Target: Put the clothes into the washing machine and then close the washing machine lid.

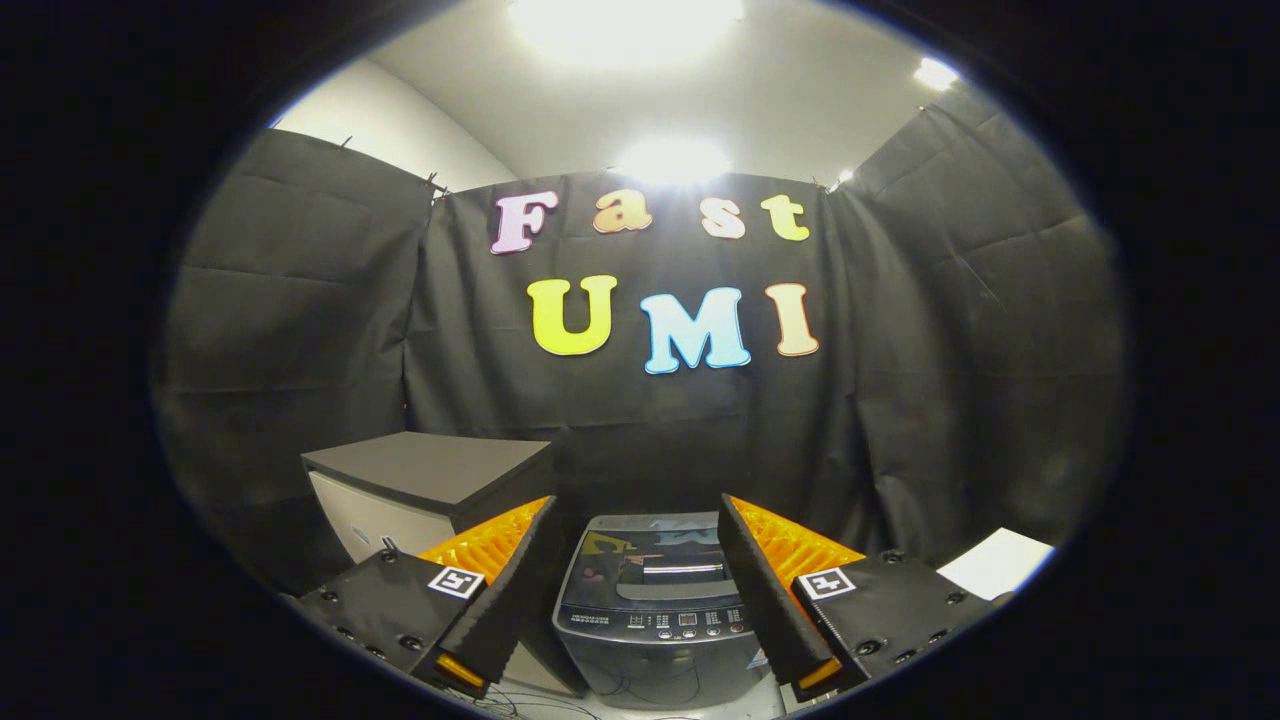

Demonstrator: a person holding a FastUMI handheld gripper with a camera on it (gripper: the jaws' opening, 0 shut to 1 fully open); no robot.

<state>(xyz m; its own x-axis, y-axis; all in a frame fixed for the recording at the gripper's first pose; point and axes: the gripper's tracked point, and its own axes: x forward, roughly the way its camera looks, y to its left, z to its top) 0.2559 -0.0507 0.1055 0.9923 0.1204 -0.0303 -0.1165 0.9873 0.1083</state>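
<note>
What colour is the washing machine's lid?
Dark grey and glossy, on the washing machine beyond the open gripper, in the gripper view.

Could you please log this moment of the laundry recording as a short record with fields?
hand-held gripper: open, fingers spread apart, holding nothing
washing machine: beyond the fingers, seen between them
lid: appears closed, glossy top with a handle recess
control panel: along the machine's near edge, facing the gripper
cabinet: beside the machine, dark top, pale front
white surface: on the machine's other side, contents cannot be told
task progress: no clothes held; lid looks shut
</note>
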